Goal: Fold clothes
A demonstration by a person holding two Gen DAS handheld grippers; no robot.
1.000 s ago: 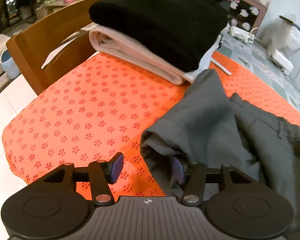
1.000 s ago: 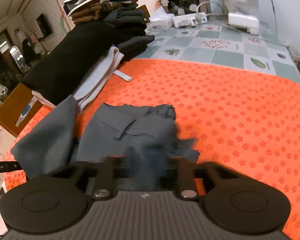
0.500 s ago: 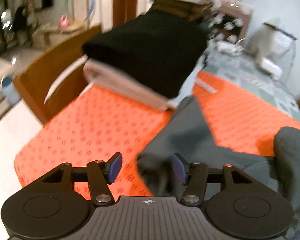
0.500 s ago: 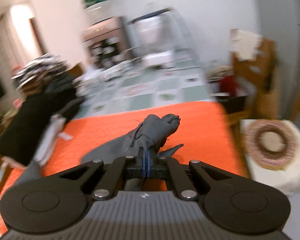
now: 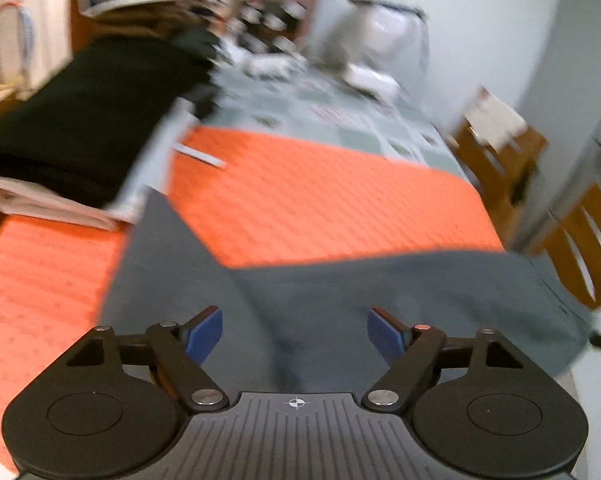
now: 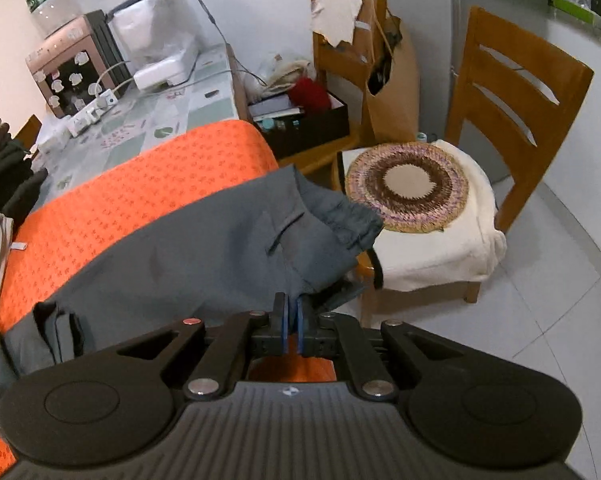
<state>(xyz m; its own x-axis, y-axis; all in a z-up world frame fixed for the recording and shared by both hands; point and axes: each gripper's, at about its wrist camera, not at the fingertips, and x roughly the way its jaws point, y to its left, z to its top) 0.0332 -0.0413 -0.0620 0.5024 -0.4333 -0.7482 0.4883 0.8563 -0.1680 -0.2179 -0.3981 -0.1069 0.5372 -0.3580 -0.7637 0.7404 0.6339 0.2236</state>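
1. My right claw (image 6: 291,322) is clenched on a pinch of the grey trousers (image 6: 204,248), its blue pads pressed together with cloth between them, near the waistband end.
2. My left claw (image 5: 295,332) is released, jaws wide apart, hanging over the same garment (image 5: 340,304) with nothing between the pads (image 5: 204,330).
3. The trousers lie stretched across the near edge of the bench, over its orange cloth (image 6: 140,200). In the right view the gathered waistband (image 6: 352,220) hangs past the bench's edge at about 1 o'clock, toward the chair with the round woven mat (image 6: 406,186). At 9 o'clock a bunched end (image 6: 48,336) sits crumpled.
4. My judgement on handling: the fabric is thin, soft and light. It sags wherever it is unsupported and creases easily, so one pinch will not keep it flat. It does not look slippery, and nothing in it is fragile.
5. Where to hold: I judge the doubled, stitched places best, the waistband and the hem, since a single layer would slide or drag only the top ply. My open left claw would suit the crumpled end opposite my right.
6. Further off, at 10 to 11 o'clock in the left view, a pile of folded clothes (image 5: 80,120) sits on the bench, blurred. Beyond the orange cloth is the tiled bench top (image 6: 140,120).
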